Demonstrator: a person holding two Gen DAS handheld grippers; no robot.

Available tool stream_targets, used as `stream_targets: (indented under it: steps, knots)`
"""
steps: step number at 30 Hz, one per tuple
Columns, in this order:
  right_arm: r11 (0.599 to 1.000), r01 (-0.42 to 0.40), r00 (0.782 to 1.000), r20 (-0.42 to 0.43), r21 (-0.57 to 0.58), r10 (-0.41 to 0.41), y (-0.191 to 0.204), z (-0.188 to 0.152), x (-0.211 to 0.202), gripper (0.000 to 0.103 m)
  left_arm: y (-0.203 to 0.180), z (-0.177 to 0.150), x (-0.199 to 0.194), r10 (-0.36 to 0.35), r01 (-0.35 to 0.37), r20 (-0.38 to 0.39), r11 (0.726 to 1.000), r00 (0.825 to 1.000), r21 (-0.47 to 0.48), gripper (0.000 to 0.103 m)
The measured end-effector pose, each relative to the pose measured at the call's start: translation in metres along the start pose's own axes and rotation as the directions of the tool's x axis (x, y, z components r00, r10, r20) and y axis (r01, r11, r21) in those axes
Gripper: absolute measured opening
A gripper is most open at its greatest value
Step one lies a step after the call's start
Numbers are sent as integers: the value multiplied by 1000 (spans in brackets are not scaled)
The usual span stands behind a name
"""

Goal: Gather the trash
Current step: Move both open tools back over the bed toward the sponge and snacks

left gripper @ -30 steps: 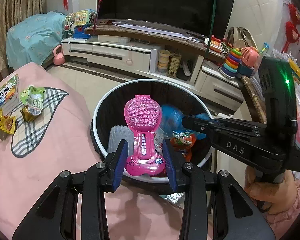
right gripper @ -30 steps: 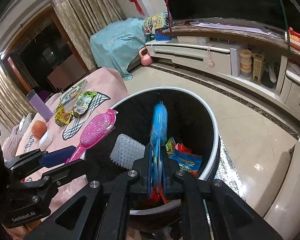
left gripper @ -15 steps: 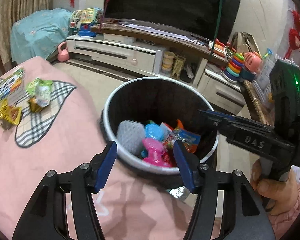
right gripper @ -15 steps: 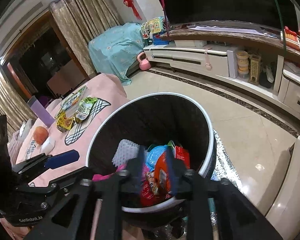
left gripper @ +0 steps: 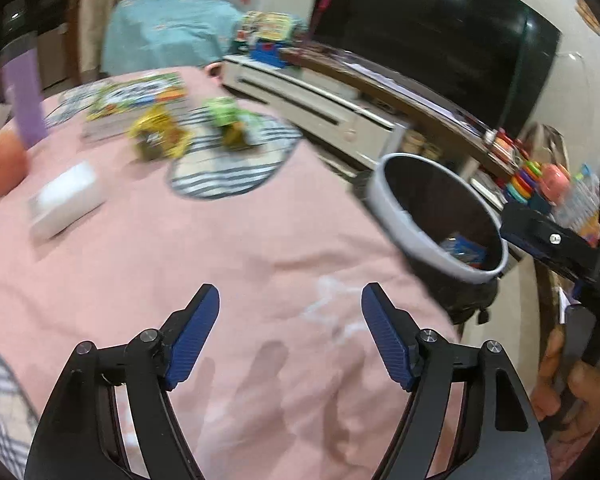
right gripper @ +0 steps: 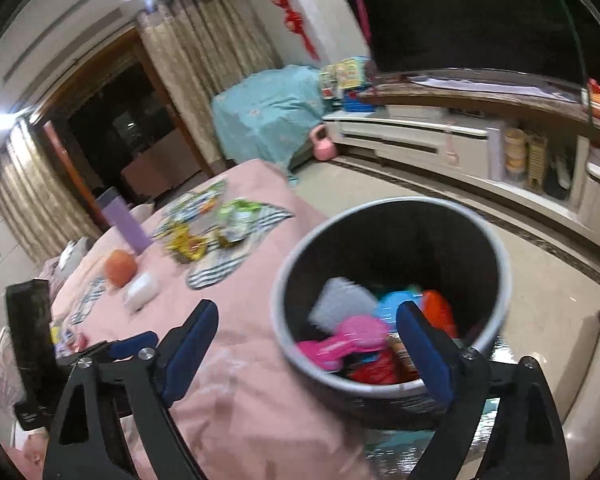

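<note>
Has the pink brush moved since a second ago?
Yes. The pink brush has dropped from above the bin's rim into the bin, among the other trash.

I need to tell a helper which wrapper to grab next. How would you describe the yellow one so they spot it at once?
Start at the pink tablecloth beside the round trash bin. Near its far edge lies a striped mat. The crumpled yellow wrapper sits at that mat's left end, beside a green wrapper; it is the only yellow one there.

Pink cloth (left gripper: 260,248); black bin (right gripper: 496,256), white-rimmed; wrappers (left gripper: 156,136) perhaps yellow.
</note>
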State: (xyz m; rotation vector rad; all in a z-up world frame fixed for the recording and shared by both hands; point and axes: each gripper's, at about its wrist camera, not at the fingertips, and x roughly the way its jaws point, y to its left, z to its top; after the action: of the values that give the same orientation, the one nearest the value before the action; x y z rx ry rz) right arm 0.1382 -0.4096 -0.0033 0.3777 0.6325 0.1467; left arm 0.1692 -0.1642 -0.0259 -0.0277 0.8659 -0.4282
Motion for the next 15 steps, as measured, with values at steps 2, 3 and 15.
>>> stream_targets:
  steps: [2,3,15]
  knots:
    - [999,-34,999,-13,-12,34,16,-5,6,95,20,-8,-6,18,-18,-2,999,1000,-30,75]
    - [999,-48,999,-21,-17,48,22,-6,10,96,31,-12,-10,29,-29,-1,998,1000,-51,75]
    - [988,-131,987,-108,-83,122,93,-34,65,96,112,-39,-36,145,-142,5,977,989,-161,76]
